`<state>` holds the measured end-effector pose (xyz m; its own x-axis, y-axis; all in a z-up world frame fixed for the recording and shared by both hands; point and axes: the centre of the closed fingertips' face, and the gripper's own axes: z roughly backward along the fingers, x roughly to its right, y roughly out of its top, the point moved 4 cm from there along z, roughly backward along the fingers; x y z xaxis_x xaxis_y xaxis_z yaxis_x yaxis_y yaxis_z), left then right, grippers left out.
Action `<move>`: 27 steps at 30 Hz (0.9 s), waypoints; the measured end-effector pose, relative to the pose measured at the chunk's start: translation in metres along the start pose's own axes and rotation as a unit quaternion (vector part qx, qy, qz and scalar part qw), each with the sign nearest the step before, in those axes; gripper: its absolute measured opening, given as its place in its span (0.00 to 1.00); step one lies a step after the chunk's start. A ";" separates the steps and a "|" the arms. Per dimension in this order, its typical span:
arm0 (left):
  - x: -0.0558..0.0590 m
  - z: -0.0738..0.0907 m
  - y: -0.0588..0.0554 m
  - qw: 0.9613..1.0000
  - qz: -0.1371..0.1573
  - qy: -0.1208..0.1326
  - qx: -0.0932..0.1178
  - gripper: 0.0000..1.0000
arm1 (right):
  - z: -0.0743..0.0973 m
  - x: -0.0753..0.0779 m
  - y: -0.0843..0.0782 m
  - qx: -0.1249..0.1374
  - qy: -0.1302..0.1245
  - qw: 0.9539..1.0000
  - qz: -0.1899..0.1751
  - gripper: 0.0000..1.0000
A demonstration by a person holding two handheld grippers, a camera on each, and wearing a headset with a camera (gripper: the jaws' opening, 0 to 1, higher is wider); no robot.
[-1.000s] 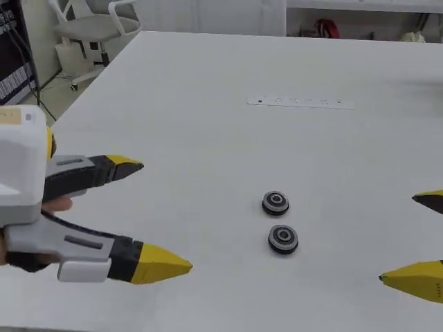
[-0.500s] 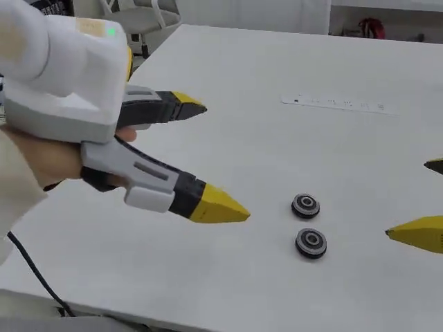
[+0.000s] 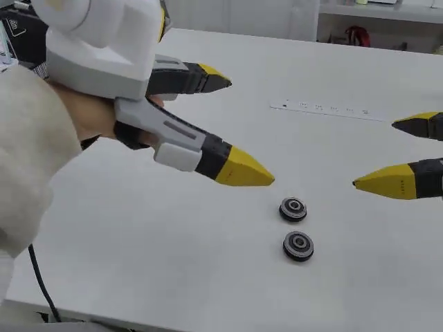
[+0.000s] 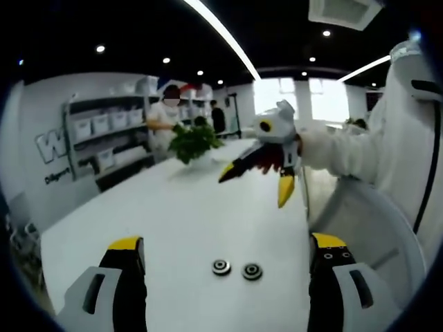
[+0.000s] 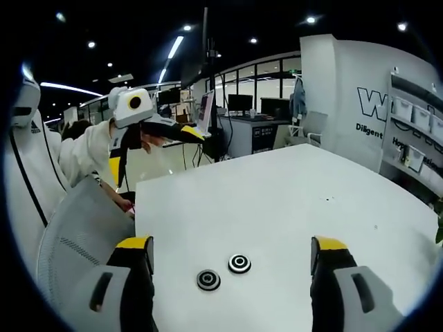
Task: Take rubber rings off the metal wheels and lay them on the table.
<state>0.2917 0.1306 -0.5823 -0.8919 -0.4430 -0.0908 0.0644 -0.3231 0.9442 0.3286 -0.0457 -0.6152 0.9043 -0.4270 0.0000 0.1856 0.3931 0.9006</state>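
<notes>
- Where your left yellow-tipped black-and-white tongs [image 3: 249, 131] hang over the plain white desk [image 3: 138, 228], their jaws stand wide apart with nothing between them.
- And my right yellow-tipped tongs [image 3: 374, 154]?
- Spread wide and empty too, above the desk's right side, pointing towards the left pair.
- Where are the wheels?
- Two small round metal wheels lie flat on the desk between your two pairs. The farther wheel [image 3: 293, 209] sits just beside the nearer wheel [image 3: 298, 245], not touching it. Each carries its black rubber ring [image 3: 288, 246].
- The surface?
- Smooth matt white. A narrow pale strip with small marks [image 3: 322, 108] lies across it beyond the wheels, and a black cable [image 3: 38, 277] hangs past the near edge on your left.
- The room?
- Your left gripper view shows white shelves of storage bins [image 4: 97, 131] along the wall. A person [image 4: 160, 121] stands at the desk's far end beside a leafy green plant [image 4: 192, 142]. Your right gripper view shows dark monitors [image 5: 242, 104] and a long ceiling light strip [image 5: 173, 48].
</notes>
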 end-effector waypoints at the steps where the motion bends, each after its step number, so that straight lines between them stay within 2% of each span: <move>1: -0.004 -0.003 0.003 1.000 0.000 -0.006 0.000 1.00 | -0.001 0.000 0.002 0.005 -0.002 1.000 0.000 0.91; 5: -0.006 -0.010 0.012 1.000 -0.017 -0.011 -0.004 1.00 | -0.011 -0.001 0.010 0.035 0.003 0.999 -0.005 0.86; 8: -0.007 -0.020 0.018 1.000 -0.015 -0.025 0.011 1.00 | -0.022 -0.005 0.008 0.054 0.011 0.998 -0.006 0.83; 10: -0.007 -0.024 0.018 0.999 -0.017 -0.027 0.016 1.00 | -0.027 -0.007 0.002 0.062 0.021 0.998 -0.019 0.82; 17: -0.001 -0.039 0.000 0.999 -0.014 -0.041 0.018 1.00 | -0.033 -0.006 -0.024 0.061 0.029 0.997 -0.048 0.77; 20: -0.003 -0.046 -0.007 0.999 -0.002 -0.041 0.035 1.00 | -0.032 -0.007 -0.029 0.066 0.037 0.995 -0.057 0.75; 21: 0.002 -0.049 -0.007 0.998 -0.001 -0.042 0.043 1.00 | -0.032 -0.006 -0.030 0.069 0.040 0.995 -0.061 0.74; 24: 0.001 -0.051 -0.011 0.997 0.007 -0.036 0.061 0.97 | -0.030 -0.008 -0.034 0.071 0.046 0.994 -0.064 0.72; 27: 0.005 -0.055 -0.016 0.997 0.008 -0.030 0.065 0.94 | -0.028 -0.012 -0.048 0.061 0.061 0.994 -0.073 0.71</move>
<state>0.3108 0.0877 -0.6149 -0.9169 -0.3947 -0.0590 0.0246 -0.2035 0.9788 0.3196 -0.0363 -0.6703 0.9122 -0.3681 -0.1802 0.2771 0.2300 0.9329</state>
